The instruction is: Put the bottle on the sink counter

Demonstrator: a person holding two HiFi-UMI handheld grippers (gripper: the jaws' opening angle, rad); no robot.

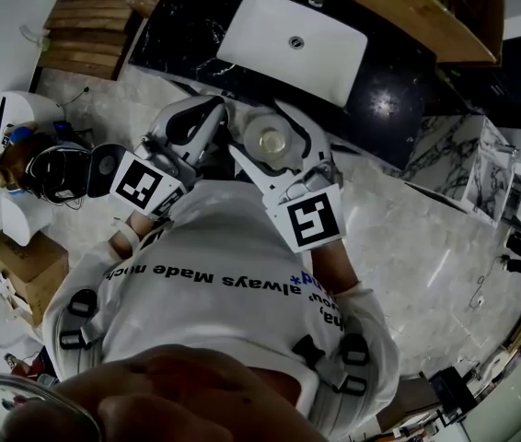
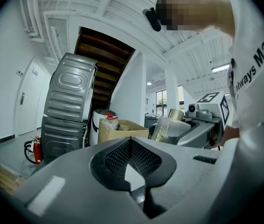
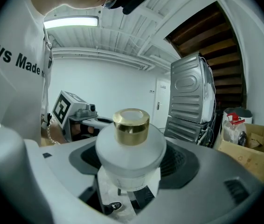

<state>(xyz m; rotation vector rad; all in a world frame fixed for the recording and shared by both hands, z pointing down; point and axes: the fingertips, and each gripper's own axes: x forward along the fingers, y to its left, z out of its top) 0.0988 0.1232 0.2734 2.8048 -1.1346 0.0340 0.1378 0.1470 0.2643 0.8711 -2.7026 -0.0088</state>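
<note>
A round white bottle (image 3: 131,146) with a gold cap sits upright between the jaws of my right gripper (image 3: 131,164), which is shut on it. In the head view the bottle (image 1: 268,141) is held in the air in front of the person's chest, short of the black marble sink counter (image 1: 389,99) and its white basin (image 1: 242,40). My left gripper (image 1: 216,110) is raised just left of the bottle, its jaws shut with nothing between them (image 2: 132,146). The left gripper view also shows the bottle (image 2: 168,129) in the right gripper (image 2: 202,115).
A wooden staircase (image 1: 86,26) rises at the back left. A grey ribbed appliance (image 2: 69,106) and a cardboard box (image 2: 120,129) stand nearby. Cables and small items (image 1: 53,168) lie at the left. A marble block (image 1: 468,159) stands right of the counter.
</note>
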